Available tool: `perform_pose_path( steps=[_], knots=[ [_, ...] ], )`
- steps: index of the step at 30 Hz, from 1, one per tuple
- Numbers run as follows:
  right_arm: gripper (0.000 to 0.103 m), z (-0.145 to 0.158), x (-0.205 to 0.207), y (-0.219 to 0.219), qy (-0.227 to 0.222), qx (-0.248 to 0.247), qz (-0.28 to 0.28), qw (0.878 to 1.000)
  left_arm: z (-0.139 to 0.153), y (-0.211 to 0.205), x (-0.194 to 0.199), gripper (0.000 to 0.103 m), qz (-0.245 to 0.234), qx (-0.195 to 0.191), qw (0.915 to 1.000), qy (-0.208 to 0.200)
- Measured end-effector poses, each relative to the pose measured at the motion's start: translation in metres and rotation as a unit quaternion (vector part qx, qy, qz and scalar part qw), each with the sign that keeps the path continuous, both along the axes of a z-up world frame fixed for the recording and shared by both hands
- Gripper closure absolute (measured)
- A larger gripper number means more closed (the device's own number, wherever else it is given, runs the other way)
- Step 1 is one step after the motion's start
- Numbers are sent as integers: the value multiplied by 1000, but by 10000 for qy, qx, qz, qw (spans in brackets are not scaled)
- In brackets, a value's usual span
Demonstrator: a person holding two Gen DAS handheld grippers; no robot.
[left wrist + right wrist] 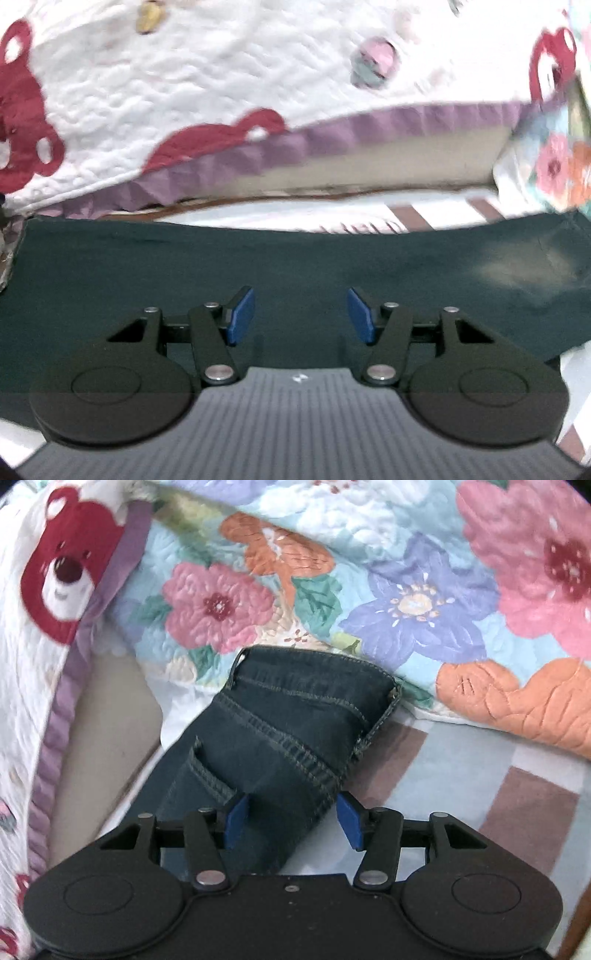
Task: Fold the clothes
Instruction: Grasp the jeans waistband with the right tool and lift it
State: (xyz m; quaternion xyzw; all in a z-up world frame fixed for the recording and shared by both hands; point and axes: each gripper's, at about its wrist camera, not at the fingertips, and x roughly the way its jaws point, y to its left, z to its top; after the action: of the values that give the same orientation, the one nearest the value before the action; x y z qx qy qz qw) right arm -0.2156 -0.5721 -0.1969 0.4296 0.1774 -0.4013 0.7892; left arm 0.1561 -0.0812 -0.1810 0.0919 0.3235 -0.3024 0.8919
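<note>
Dark denim jeans [280, 731] spread flat across a bed, waistband end beside a floral quilt [406, 590] and a white bear-print quilt [184, 74]. Left hand-held gripper [301, 314] wide open above the denim, empty. Right hand-held gripper [291, 819] wide open, blue pads [349, 818] straddling the jeans' seamed edge.

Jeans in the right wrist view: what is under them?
The jeans lie on a striped sheet, their waistband meeting the floral quilt. Whatever is directly beneath them is covered.

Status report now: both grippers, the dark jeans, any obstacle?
Left gripper open above dark blue denim jeans. Right gripper open, straddling the jeans' folded waistband end. Floral quilted blanket touches the waistband's far edge.
</note>
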Motion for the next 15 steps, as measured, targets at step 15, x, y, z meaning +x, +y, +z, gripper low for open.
perform_pose_path(
  steps=[15],
  knots=[
    [31,-20,14,-51,-817,672,-481,9932,-42,-159,-85,45,-622,513,9954,510]
  ],
)
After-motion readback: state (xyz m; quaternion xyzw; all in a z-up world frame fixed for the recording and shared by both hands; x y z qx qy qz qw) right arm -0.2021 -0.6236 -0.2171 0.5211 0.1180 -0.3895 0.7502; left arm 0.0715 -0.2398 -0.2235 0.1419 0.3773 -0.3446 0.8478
